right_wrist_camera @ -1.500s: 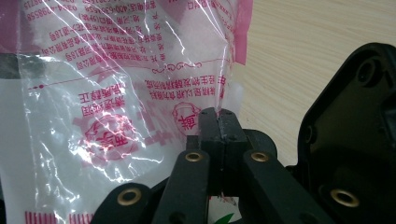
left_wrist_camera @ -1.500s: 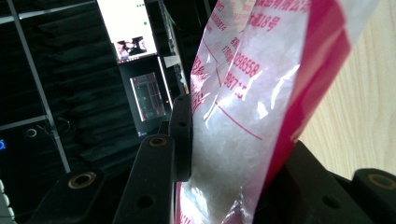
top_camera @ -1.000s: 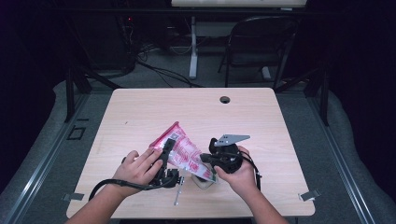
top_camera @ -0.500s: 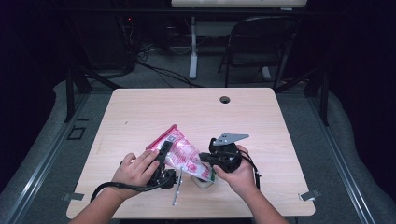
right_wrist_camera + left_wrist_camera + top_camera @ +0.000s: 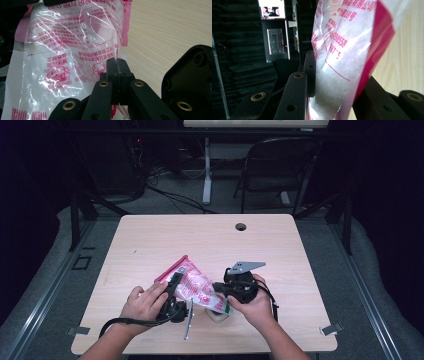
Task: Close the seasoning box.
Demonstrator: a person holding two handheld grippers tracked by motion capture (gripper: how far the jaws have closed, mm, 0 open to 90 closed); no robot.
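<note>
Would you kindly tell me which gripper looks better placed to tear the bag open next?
Probably the right gripper: its jaws are shut on a thin edge of the bag, a grip suited to pulling. The left gripper clamps the bag's bulky, granule-filled body, better for bracing it.

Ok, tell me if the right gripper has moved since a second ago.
No. The right gripper sits at the same spot below the cable hole, shut on the bag.

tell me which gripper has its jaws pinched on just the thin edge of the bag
The right gripper: its jaws meet on the bag's film edge; the left gripper spans the full part.
</note>
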